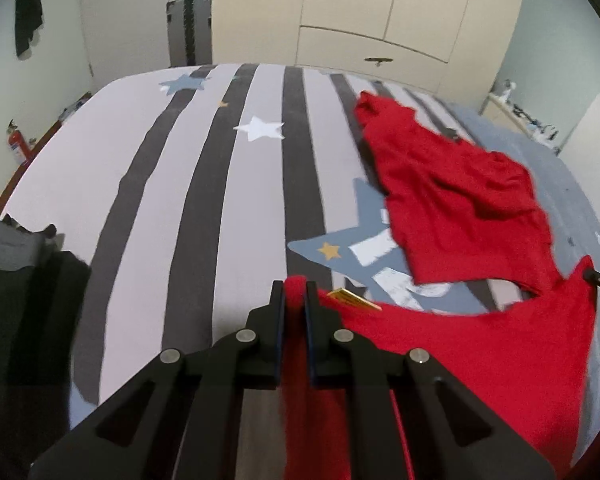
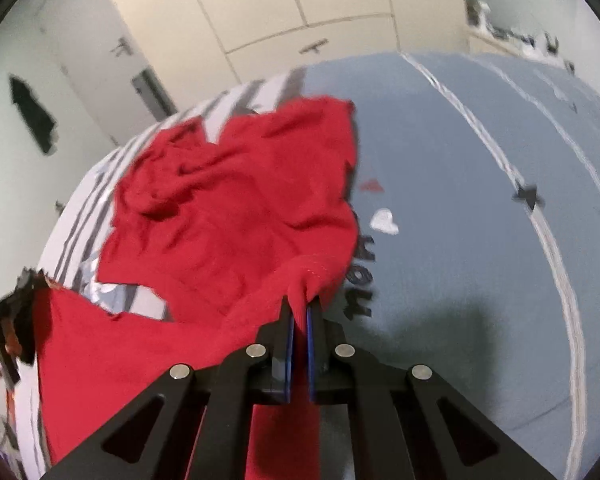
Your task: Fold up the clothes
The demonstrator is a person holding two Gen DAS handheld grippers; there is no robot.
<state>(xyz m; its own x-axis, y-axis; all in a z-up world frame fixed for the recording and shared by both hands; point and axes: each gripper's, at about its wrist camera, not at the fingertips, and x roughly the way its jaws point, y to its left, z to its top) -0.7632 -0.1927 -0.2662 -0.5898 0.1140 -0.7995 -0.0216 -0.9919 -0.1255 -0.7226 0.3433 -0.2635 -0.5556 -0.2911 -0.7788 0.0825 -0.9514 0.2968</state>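
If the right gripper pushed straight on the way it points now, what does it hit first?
The right gripper is shut on the red shirt, so bunched shirt cloth comes first. Just beyond that lies the blue bedcover; depth is unclear.

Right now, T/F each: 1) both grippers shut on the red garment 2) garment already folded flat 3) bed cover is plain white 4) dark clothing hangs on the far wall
1) True. The left gripper and right gripper each pinch the red garment between their fingers.
2) False. It is rumpled, with the near edge lifted between the grippers.
3) False. The bed cover has grey and white stripes with stars, plus a blue area.
4) True. The dark clothing hangs on the wall.
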